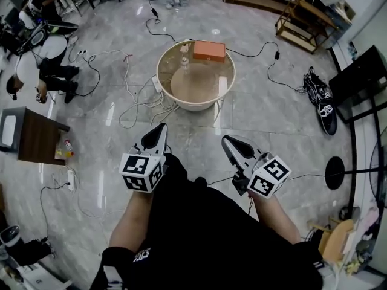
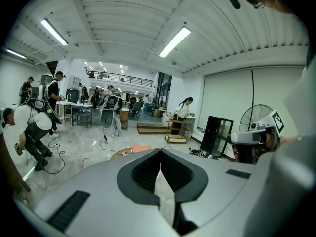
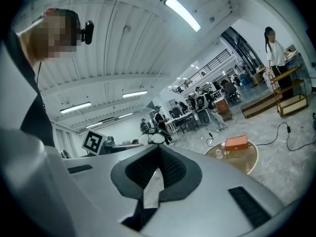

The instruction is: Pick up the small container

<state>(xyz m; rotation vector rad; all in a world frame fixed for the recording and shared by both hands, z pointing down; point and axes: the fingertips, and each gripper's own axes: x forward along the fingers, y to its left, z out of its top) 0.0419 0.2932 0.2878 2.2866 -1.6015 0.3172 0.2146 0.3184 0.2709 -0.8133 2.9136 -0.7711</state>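
A small clear container (image 1: 184,63) stands on a round, cream-rimmed table (image 1: 195,87) ahead of me, next to an orange box (image 1: 208,51). The right gripper view shows the same container (image 3: 220,152) and orange box (image 3: 236,142) on the table, far off. My left gripper (image 1: 161,129) and right gripper (image 1: 227,141) are held close to my body, well short of the table. Both point towards it. The left gripper (image 2: 160,152) has its jaws together with nothing between them. So does the right gripper (image 3: 159,150).
Cables (image 1: 130,95) trail over the polished floor around the table. A dark wooden side table (image 1: 37,139) stands at the left. At the right are a black bag (image 1: 320,99) and a round stand base (image 1: 334,173). A wooden rack (image 1: 302,23) and people are at the back.
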